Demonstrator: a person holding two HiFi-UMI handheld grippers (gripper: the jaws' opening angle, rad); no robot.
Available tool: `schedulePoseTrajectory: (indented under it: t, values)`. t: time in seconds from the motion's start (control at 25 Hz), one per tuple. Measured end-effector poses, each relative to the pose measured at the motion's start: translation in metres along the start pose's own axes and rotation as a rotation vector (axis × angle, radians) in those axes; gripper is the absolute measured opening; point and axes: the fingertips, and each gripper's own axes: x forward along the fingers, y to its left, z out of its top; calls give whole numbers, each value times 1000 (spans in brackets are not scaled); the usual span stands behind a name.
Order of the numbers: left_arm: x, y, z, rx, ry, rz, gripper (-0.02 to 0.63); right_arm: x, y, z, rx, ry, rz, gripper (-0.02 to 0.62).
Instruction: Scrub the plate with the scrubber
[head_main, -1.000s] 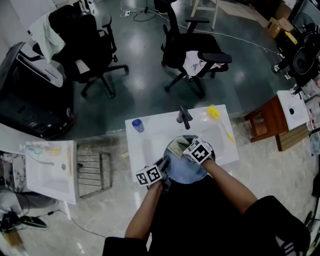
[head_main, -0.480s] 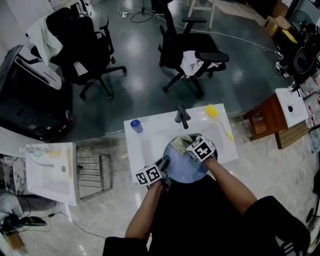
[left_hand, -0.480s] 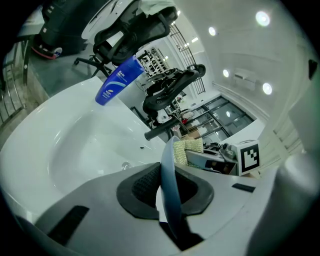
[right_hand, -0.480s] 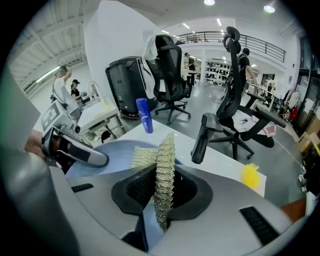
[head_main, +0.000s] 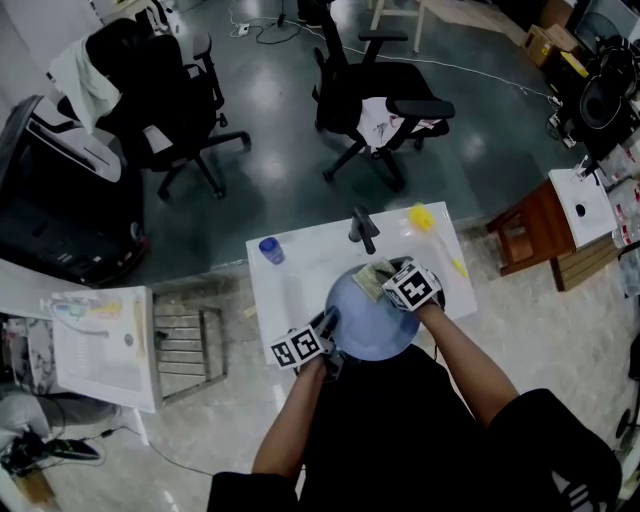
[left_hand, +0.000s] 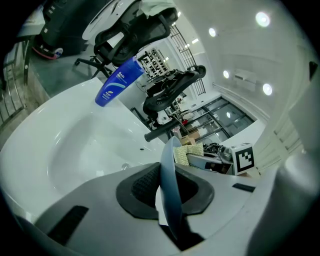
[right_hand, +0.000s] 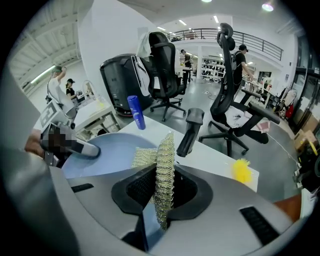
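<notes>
Left gripper (head_main: 328, 324): jaws drawn in to a narrow gap, black ribbed pads (left_hand: 142, 185) pressed on both faces of a round pale-blue plate (head_main: 365, 318), gripping its near-left rim. Seen edge-on in the left gripper view, plate (left_hand: 169, 195) standing as a thin blue blade between the pads. Held tilted over the basin of a white rectangular sink (head_main: 290, 292), clear of the basin floor as far as can be told.

Right gripper (head_main: 387, 281): closed on a greenish-gold mesh scrubber (head_main: 372, 277), pads squeezing the mesh (right_hand: 164, 172) into a flat upright wad. Pointing steeply down at the plate's far-right part, with a loose flap of the scrubber lying against the blue face there (right_hand: 107, 152). Contact of the clamped wad itself with the plate not clear from any view.

Just behind the plate, a black tap with a thick lever (head_main: 364, 230) at the middle of the sink's far edge. At the far-left corner of the sink, 1 blue bottle (head_main: 271, 250); at the far-right corner, a fluffy yellow brush-like thing (head_main: 423, 218). Beyond the sink on the grey floor, 1 black swivel office chair (head_main: 385, 100).
</notes>
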Motion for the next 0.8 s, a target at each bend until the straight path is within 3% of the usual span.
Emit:
schedulePoseTrajectory:
  t: [0.48, 0.8]
  values:
    - [-4, 4, 2, -45, -15, 0, 40, -9, -12, -14, -121, 36, -52, 58]
    - [-1, 1, 0, -59, -9, -9, 43, -13, -19, -20, -136, 29, -74, 60]
